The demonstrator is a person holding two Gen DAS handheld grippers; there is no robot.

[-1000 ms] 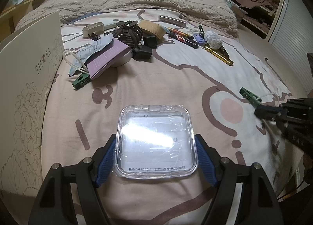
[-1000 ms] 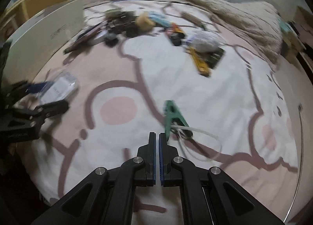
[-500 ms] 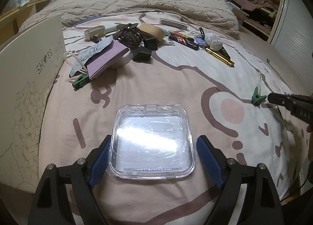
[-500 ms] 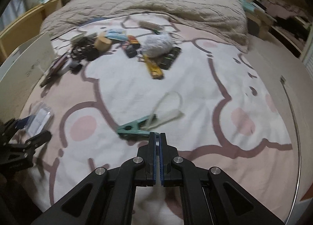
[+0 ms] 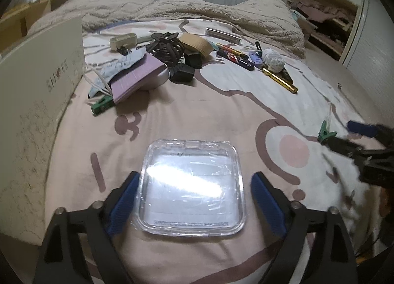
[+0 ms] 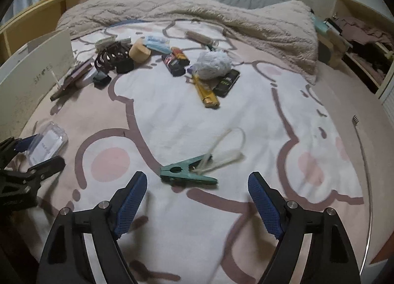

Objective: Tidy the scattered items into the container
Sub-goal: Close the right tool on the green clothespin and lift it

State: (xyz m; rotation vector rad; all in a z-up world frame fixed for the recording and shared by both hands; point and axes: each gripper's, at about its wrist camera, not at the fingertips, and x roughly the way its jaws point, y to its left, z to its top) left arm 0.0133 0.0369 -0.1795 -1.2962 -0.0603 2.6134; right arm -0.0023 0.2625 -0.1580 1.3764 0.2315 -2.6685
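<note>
In the left wrist view, the left gripper [image 5: 193, 201] hangs over the bed [image 5: 209, 111] with its jaws spread wide; they have just been opening. The clear plastic case [image 5: 192, 187] lies flat on the bedspread between them, the left pad just beside its edge and the right pad clear of it. A white shoe box [image 5: 37, 111] stands at the left, with a pile of scattered items beyond. In the right wrist view, the right gripper [image 6: 197, 204] has its jaws apart, having just opened. The green clothespin [image 6: 187, 171] with its blurred white loop lies on the bed just ahead of the fingertips, between their lines, untouched.
</note>
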